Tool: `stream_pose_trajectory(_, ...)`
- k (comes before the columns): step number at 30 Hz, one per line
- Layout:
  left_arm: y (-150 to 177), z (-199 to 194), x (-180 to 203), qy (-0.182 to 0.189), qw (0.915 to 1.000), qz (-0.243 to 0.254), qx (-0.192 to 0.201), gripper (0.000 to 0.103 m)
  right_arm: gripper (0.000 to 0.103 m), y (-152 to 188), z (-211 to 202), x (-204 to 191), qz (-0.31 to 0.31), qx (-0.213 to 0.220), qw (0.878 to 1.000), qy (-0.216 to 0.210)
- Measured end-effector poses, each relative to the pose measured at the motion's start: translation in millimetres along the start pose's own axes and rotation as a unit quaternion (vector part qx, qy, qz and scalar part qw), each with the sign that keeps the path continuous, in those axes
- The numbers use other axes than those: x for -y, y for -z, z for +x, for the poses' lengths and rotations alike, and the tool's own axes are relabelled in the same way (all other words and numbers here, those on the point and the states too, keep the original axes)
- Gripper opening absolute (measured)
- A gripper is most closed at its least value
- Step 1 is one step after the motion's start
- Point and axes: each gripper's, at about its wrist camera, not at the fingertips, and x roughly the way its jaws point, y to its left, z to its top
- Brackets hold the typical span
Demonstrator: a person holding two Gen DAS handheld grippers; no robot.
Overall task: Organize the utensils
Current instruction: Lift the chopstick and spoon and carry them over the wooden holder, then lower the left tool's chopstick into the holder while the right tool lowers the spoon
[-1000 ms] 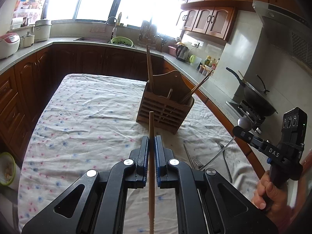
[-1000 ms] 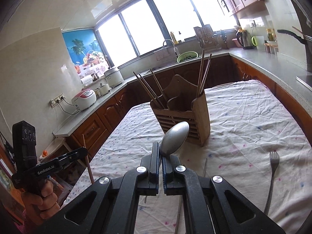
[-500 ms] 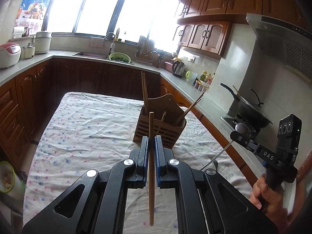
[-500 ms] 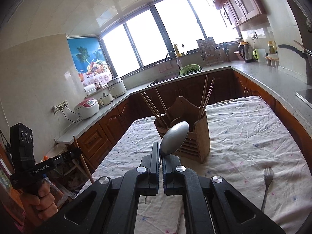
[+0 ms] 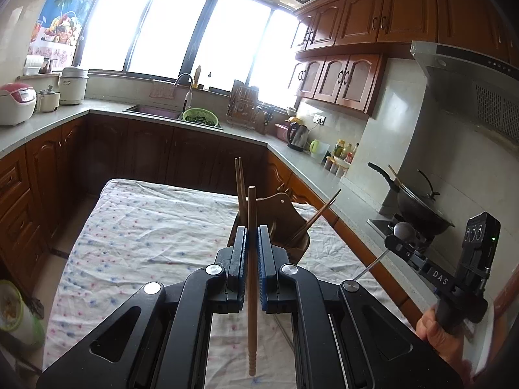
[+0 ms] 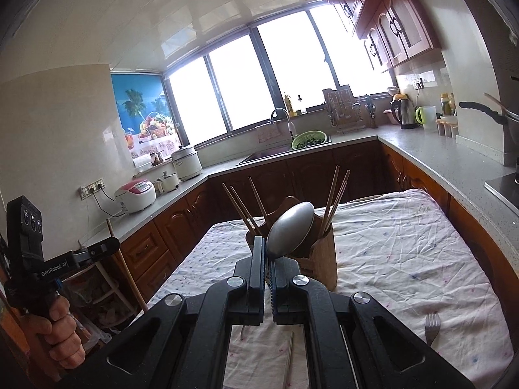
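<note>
My left gripper [image 5: 252,236] is shut on a wooden chopstick [image 5: 252,278], held upright well above the table; it also shows at the left of the right wrist view [image 6: 107,248]. My right gripper [image 6: 266,249] is shut on a metal spoon [image 6: 292,228], bowl up; it also shows at the right of the left wrist view [image 5: 394,243]. The wooden utensil holder [image 6: 319,259] stands on the table beyond both grippers, with several chopsticks [image 6: 335,194] in it. In the left wrist view the holder [image 5: 293,217] is partly hidden behind my fingers.
The table has a floral cloth [image 5: 146,227]. A fork [image 6: 432,324] lies on it at the right, and a thin utensil [image 6: 288,359] lies under my right gripper. Counters surround the table, with a wok [image 5: 418,209] on the stove at the right.
Both grippers have risen and tilted up, each keeping its utensil. The holder now looks lower and farther away in both views.
</note>
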Motion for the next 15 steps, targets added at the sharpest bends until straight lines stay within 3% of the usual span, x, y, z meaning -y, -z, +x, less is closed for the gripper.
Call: stream_pose_trajectory(15, -26, 18, 1, 0.006, 0.9996, -0.003, 0.026, 0.005, 0.002, -13, 9, 4, -0.019, 0.009, 1.000, 0.019)
